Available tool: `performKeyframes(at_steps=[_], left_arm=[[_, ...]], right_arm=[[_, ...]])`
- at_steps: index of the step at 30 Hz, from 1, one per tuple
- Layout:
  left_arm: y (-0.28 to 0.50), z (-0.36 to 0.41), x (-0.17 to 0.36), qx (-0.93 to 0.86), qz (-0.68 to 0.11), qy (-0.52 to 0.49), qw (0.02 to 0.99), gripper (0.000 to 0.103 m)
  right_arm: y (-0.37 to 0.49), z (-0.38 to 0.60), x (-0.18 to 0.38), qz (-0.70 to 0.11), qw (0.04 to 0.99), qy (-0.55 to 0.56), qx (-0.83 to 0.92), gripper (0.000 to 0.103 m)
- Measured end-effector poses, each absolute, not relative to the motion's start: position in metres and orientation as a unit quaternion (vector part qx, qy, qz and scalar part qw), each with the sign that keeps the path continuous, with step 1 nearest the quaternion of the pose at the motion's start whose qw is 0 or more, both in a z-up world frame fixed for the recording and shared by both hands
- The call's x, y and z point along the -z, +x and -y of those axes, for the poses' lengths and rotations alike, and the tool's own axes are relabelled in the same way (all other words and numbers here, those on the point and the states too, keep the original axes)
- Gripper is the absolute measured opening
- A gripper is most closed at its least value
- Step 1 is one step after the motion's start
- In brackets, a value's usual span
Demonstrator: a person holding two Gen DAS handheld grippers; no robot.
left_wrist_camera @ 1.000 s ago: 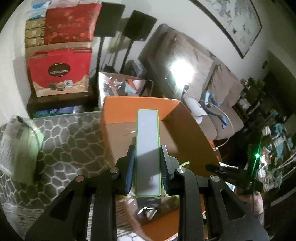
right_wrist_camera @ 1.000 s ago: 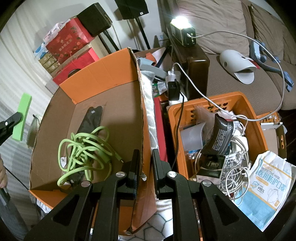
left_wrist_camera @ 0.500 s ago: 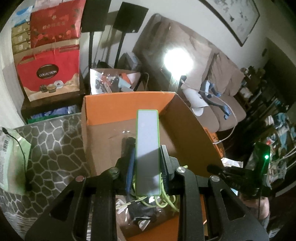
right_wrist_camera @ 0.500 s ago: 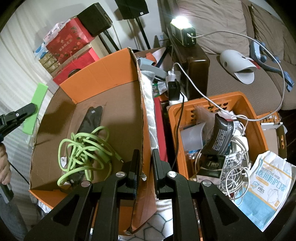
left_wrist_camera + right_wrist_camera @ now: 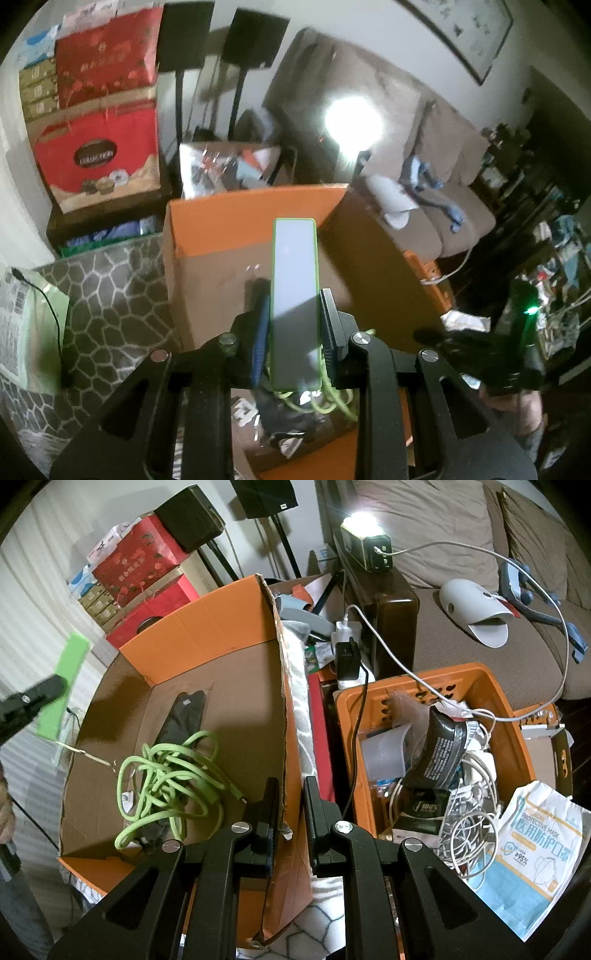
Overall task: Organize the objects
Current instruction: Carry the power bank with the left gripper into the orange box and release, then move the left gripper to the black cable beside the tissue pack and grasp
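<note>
My left gripper [image 5: 293, 306] is shut on a flat green-edged bar with a pale face [image 5: 294, 295], held upright over the open orange cardboard box [image 5: 236, 218]. The bar also shows in the right wrist view [image 5: 64, 686] at the box's left rim. Inside the box [image 5: 221, 627] lie a coiled green cable [image 5: 170, 775] and a dark flat pouch [image 5: 184, 716]. My right gripper [image 5: 291, 790] is shut on the box's right wall [image 5: 286, 709], one finger on each side.
An orange plastic crate [image 5: 498, 698] full of cables, a dark tube and small boxes stands right of the box. A mask packet [image 5: 532, 849] lies at its right. A brown sofa [image 5: 461, 524], a lit lamp [image 5: 364, 520] and red gift bags [image 5: 99, 147] stand behind.
My left gripper has carried the green bar farther over the box, and the box's inside with the green cable has come into its view. My right gripper has not moved.
</note>
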State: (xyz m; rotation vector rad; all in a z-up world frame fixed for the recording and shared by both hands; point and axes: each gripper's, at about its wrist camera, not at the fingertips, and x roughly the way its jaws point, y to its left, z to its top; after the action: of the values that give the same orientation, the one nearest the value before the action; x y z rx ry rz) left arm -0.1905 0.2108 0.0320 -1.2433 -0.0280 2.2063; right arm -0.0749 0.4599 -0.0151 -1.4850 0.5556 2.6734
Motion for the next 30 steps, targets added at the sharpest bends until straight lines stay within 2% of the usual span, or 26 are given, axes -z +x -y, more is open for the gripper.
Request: performKeyframes(at_steps=[14, 22, 24, 28, 30], left_arm=[[-0.191, -0.228, 0.029, -0.813, -0.080, -0.515, 0.262, 0.023], [-0.189, -0.228, 0.026, -0.813, -0.067, -0.515, 0.265, 0.023], [-0.192, -0.224, 0.023, -0.814, -0.057, -0.514, 0.265, 0.030], [-0.189, -0.213, 0.004, -0.820, -0.044, -0.497, 0.279, 0.035], [-0.186, -0.207, -0.007, -0.829, -0.041, -0.484, 0.277, 0.052]], right_arm=[[-0.075, -0.460, 0.015, -0.178, 0.017, -0.478, -0.860, 0.012], [-0.075, -0.460, 0.015, -0.178, 0.017, -0.478, -0.860, 0.012], [-0.075, -0.460, 0.014, -0.177, 0.018, -0.478, -0.860, 0.012], [-0.075, -0.459, 0.015, -0.177, 0.018, -0.478, -0.860, 0.012], [-0.074, -0.459, 0.015, -0.177, 0.018, -0.478, -0.860, 0.012]])
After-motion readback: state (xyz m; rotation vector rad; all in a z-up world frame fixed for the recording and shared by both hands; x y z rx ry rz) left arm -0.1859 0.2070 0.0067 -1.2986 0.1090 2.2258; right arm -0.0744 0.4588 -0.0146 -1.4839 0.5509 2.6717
